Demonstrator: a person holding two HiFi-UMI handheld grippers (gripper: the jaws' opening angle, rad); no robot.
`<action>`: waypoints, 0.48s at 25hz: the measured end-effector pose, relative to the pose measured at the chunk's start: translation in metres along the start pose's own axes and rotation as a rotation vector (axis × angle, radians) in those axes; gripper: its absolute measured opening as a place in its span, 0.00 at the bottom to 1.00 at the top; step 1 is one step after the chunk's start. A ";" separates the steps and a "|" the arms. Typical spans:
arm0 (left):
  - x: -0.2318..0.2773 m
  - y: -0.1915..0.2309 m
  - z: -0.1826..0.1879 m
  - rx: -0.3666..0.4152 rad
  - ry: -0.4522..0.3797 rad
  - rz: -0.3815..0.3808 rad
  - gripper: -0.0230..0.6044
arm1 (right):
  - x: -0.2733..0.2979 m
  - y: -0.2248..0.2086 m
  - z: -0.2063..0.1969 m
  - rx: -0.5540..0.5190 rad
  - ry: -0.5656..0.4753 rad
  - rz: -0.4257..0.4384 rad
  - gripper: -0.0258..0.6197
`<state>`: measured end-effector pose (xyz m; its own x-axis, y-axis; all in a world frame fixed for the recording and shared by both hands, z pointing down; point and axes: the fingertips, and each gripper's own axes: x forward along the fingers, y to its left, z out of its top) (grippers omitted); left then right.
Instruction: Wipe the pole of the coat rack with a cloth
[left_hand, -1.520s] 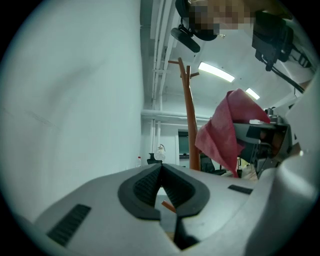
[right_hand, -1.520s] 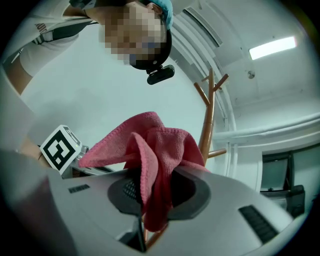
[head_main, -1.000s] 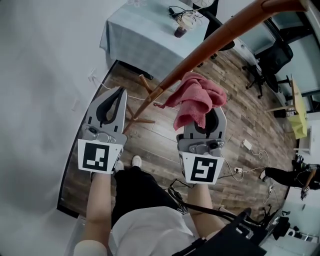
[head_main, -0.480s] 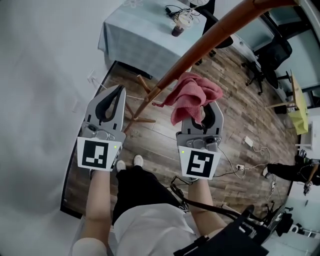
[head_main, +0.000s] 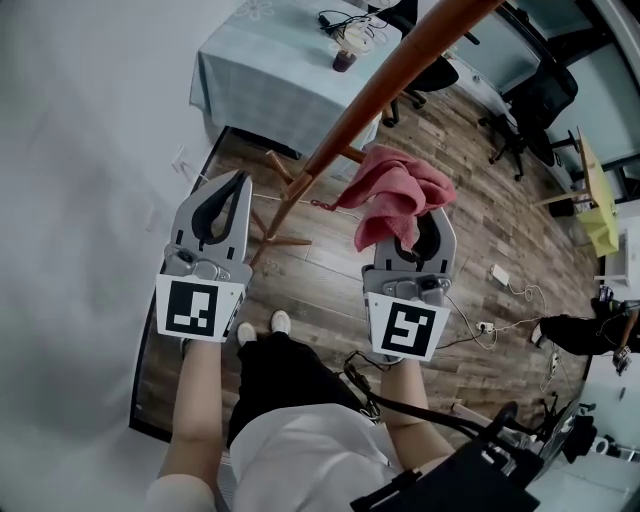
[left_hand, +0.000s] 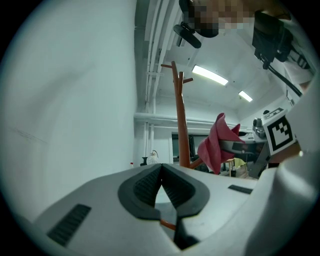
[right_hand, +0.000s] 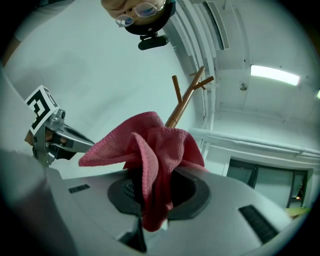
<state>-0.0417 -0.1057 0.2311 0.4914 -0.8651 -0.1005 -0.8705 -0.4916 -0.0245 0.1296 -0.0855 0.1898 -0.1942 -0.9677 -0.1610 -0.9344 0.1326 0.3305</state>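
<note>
The brown wooden coat rack pole slants across the head view from top right down to its splayed legs. My right gripper is shut on a pink cloth, which bunches up just right of the pole; I cannot tell whether it touches. In the right gripper view the cloth fills the jaws of that gripper, and the pole rises behind it. My left gripper is shut and holds nothing, left of the pole's lower part. The left gripper view shows the left gripper, pole and cloth.
A table with a pale blue cover stands behind the rack, with a cup and cables on it. Office chairs are at the back right. A white wall runs along the left. Cables and a power strip lie on the wooden floor.
The right gripper and its cloth have drifted slightly right and stay beside the pole. The left gripper has barely moved. The head view has tilted a little.
</note>
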 end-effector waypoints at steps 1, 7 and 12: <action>0.000 -0.001 0.001 0.001 -0.001 -0.002 0.06 | -0.002 -0.002 0.000 0.000 0.000 -0.007 0.17; 0.000 -0.002 0.005 0.041 -0.004 -0.023 0.06 | -0.008 -0.014 0.000 0.004 0.005 -0.041 0.17; 0.000 -0.001 0.008 0.076 -0.005 -0.036 0.06 | -0.014 -0.024 0.000 -0.004 0.009 -0.072 0.17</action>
<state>-0.0410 -0.1038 0.2228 0.5225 -0.8464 -0.1031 -0.8519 -0.5134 -0.1034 0.1543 -0.0751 0.1839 -0.1240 -0.9766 -0.1756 -0.9445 0.0619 0.3226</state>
